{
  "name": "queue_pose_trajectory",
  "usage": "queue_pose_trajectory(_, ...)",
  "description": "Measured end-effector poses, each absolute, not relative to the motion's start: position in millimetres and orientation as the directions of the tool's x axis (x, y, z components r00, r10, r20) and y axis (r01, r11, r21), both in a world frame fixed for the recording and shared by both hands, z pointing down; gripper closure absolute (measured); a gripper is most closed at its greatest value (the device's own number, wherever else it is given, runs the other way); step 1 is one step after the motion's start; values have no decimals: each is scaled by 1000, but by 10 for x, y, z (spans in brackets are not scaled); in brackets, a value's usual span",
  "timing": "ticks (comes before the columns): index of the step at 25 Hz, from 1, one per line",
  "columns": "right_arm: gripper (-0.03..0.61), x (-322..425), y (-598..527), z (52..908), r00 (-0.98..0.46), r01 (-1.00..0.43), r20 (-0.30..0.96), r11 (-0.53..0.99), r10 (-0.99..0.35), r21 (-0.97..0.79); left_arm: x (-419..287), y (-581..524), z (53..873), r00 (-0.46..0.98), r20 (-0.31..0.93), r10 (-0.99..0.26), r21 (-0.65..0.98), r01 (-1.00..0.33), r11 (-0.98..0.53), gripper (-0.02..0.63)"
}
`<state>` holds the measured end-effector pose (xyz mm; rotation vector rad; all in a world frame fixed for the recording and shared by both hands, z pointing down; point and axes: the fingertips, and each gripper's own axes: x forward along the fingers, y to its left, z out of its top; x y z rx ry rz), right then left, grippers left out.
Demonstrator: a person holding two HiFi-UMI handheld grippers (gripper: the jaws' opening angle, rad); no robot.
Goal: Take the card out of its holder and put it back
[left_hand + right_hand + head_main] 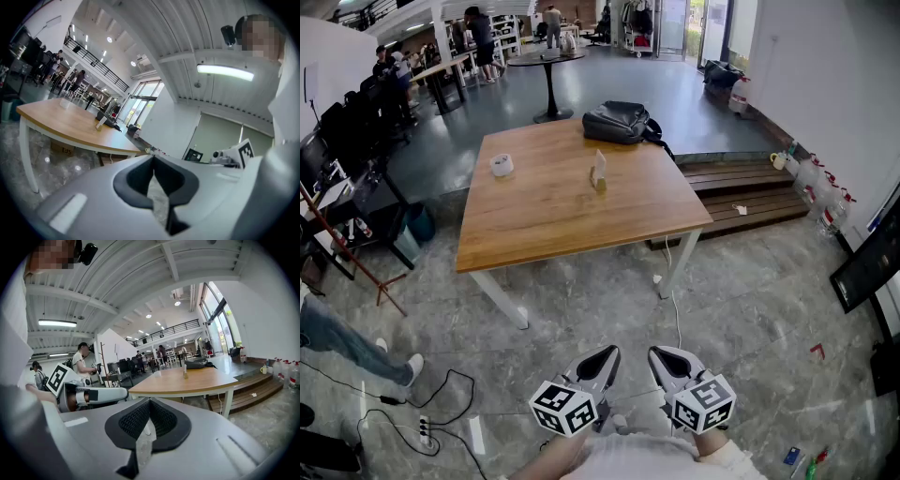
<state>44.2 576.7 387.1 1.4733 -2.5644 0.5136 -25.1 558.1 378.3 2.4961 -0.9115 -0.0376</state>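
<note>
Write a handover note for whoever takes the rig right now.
Left tool: shut, nothing in it, held low in front of the body.
Right tool: shut, nothing in it, beside the left one.
Things: the card stands upright in its holder near the middle of the table, well ahead of both tools. A tape roll and a bag also sit on the table.
Done: nothing that shows; the card is in the holder.
Left: step up to the table, pull the card out, put it back in.
</note>
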Motion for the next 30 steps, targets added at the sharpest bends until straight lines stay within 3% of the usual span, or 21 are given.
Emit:
queue_pose_trajectory(11,581,675,5160,3990,-528,-846,265,469,-807,-256,-96,5020,4061,770,166,-616,471,-611,-636,606)
queue_pose_trajectory(30,581,552,2209,3714,-475,-878,252,433,-843,-206,-198,2133,3815,814,141,-564,439,-562,-701,606)
